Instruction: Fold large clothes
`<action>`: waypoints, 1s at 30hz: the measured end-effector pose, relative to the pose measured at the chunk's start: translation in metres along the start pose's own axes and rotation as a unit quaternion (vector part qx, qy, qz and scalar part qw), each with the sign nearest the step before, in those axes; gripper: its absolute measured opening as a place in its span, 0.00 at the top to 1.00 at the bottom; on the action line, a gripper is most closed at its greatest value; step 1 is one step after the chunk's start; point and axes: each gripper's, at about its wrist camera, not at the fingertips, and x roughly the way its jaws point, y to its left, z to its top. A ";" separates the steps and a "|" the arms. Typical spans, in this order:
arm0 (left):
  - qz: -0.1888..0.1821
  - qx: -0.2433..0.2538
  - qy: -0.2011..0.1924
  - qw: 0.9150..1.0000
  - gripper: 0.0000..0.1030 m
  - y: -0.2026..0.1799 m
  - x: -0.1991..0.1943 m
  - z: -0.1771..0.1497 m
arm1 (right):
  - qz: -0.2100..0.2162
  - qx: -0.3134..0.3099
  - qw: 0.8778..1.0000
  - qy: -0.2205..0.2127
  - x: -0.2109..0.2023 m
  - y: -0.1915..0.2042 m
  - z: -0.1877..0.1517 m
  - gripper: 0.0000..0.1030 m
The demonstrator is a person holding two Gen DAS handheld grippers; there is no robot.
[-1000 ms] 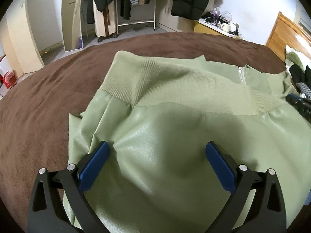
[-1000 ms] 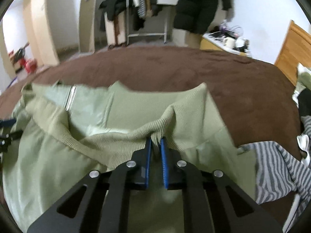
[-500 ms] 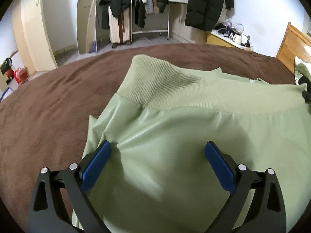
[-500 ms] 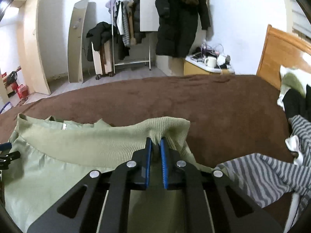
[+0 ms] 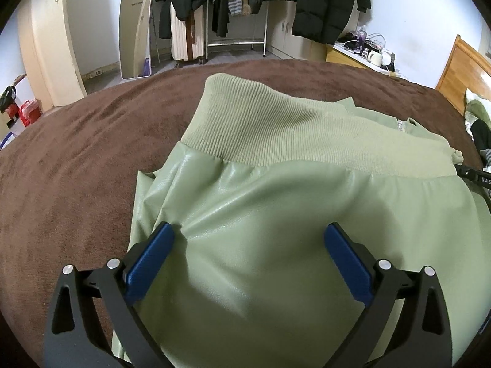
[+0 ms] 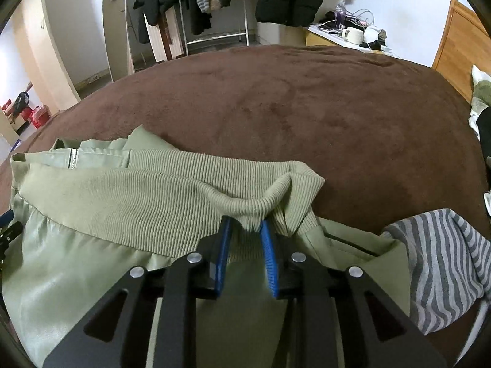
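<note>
Spread across the brown plush bed (image 6: pixel 307 107) lies the pale green jacket (image 5: pixel 276 245), its body smooth and faintly glossy like faux leather, its hem a matte ribbed knit band (image 6: pixel 153 202) that bunches into a raised fold at one end. Beside the band a short metal zipper (image 6: pixel 73 161) shows. The right gripper (image 6: pixel 245 233) has just been opening; its blue-padded fingers (image 6: pixel 224 245) stand narrowly apart with the knit fold between them, the pads barely touching it. The left gripper (image 5: pixel 248 236) has its fingers (image 5: pixel 153 254) wide, resting on the glossy panel. A grey striped garment (image 6: pixel 438 260) lies just beside the jacket. Beyond the bed stand a clothes rack (image 5: pixel 236 6), a cream suitcase (image 5: pixel 187 36) and a hanging black coat (image 5: pixel 328 3).
</note>
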 end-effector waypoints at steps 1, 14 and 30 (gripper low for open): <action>0.000 0.000 0.000 1.000 0.06 0.001 0.000 0.000 | -0.001 -0.002 1.000 0.001 0.002 0.001 0.001 0.79; -0.026 -0.007 0.011 1.000 0.06 -0.028 -0.030 0.021 | -0.017 -0.056 0.996 -0.060 -0.035 0.037 -0.001 0.11; -0.039 0.030 0.008 0.999 0.06 -0.143 -0.023 -0.033 | -0.004 -0.052 0.995 -0.088 -0.144 0.008 -0.066 0.07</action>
